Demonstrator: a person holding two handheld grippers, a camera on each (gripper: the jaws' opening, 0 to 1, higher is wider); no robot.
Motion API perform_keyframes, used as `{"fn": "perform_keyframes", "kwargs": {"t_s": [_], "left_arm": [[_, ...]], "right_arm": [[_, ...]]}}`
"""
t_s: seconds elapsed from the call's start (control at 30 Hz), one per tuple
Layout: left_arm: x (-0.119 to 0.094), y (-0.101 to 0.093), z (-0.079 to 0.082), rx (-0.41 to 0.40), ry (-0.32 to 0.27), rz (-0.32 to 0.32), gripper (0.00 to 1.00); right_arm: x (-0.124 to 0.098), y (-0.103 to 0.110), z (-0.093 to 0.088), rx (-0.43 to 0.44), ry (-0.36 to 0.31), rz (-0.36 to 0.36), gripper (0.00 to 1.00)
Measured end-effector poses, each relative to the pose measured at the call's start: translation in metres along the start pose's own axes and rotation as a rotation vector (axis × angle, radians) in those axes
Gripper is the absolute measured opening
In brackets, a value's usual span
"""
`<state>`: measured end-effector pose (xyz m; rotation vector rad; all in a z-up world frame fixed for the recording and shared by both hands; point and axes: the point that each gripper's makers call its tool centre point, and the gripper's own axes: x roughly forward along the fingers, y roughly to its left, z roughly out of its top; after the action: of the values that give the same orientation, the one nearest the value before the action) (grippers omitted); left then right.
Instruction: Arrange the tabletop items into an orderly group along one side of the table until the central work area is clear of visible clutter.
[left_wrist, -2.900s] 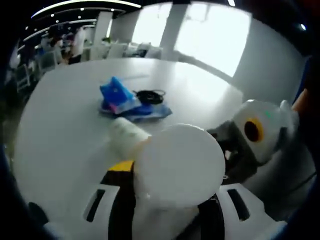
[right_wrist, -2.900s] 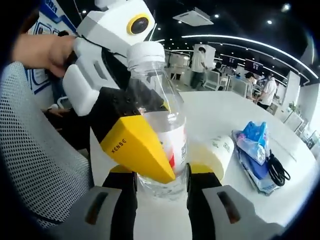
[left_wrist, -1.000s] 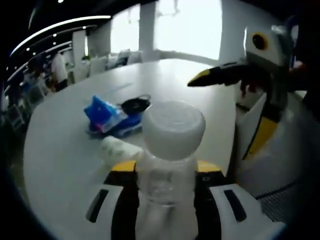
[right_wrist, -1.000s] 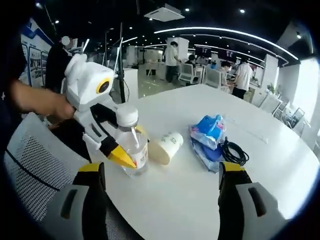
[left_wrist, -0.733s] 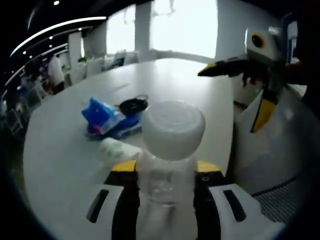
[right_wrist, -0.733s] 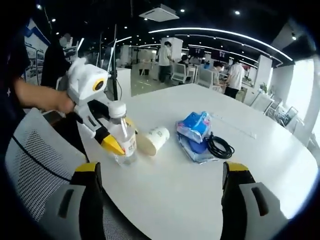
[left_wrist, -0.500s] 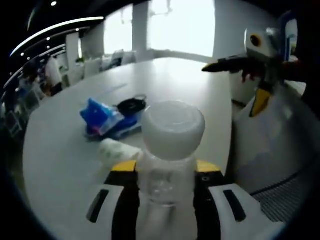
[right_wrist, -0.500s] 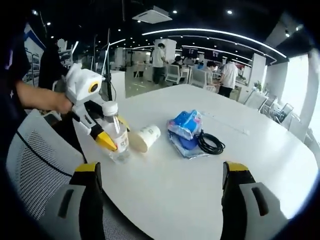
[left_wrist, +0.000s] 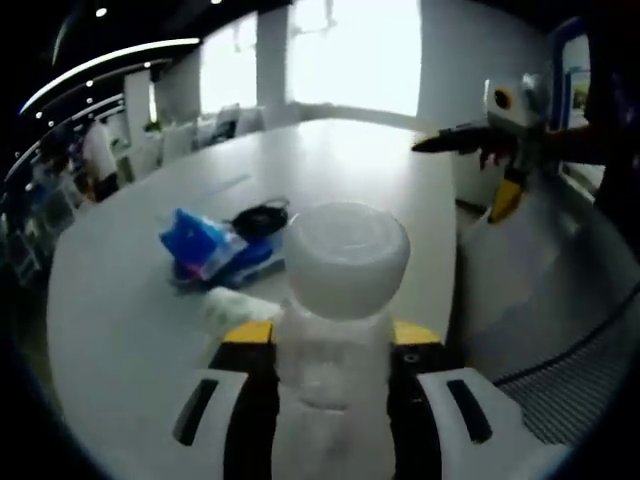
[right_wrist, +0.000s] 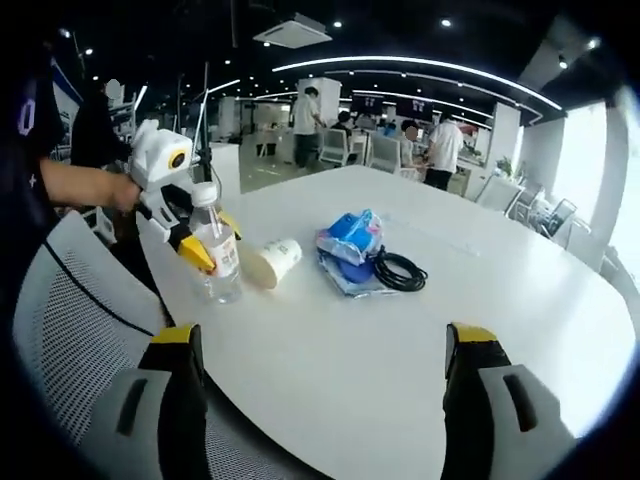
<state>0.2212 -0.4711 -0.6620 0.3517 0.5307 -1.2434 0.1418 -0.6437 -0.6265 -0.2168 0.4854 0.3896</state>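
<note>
Clear plastic, the water bottle (right_wrist: 214, 262) stands upright near the table (right_wrist: 520, 330) edge at about nine o'clock in the right gripper view, clamped between the jaws of the left gripper (right_wrist: 196, 250), probably so it can be set along that side. Just beside it lies a paper cup (right_wrist: 273, 262) on its side, then blue packets (right_wrist: 348, 240) touching a coiled black cable (right_wrist: 397, 270). At six o'clock the right gripper (right_wrist: 325, 395) hangs with jaws spread wide, empty.

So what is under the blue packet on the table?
The blue packet lies on a flat clear-and-blue bag, with the black cable coiled beside it. Whatever sits beneath that bag is covered.
</note>
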Motion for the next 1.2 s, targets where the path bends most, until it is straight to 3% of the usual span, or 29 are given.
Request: {"fn": "perform_keyframes", "kwargs": {"t_s": [0.17,0.23,0.7,1.0,1.2], "left_arm": [[-0.007,0.008,0.008,0.005,-0.008,0.0,0.38],[-0.012,0.013,0.015,0.013,-0.013,0.0,0.38],[-0.035,0.053,0.038,0.022,-0.035,0.021,0.38],[-0.034,0.085,0.052,0.029,-0.07,0.022,0.38],[-0.028,0.104,0.053,0.033,-0.075,0.014,0.38]], "right_arm": [[-0.004,-0.006,-0.005,0.0,0.007,-0.017,1.0],[-0.008,-0.008,0.002,-0.043,-0.027,-0.021,1.0],[-0.022,-0.014,-0.014,0.015,-0.006,-0.022,1.0],[-0.021,-0.023,-0.012,0.045,-0.034,-0.055,1.0],[-0.022,-0.027,-0.01,0.048,-0.05,-0.08,1.0]]}}
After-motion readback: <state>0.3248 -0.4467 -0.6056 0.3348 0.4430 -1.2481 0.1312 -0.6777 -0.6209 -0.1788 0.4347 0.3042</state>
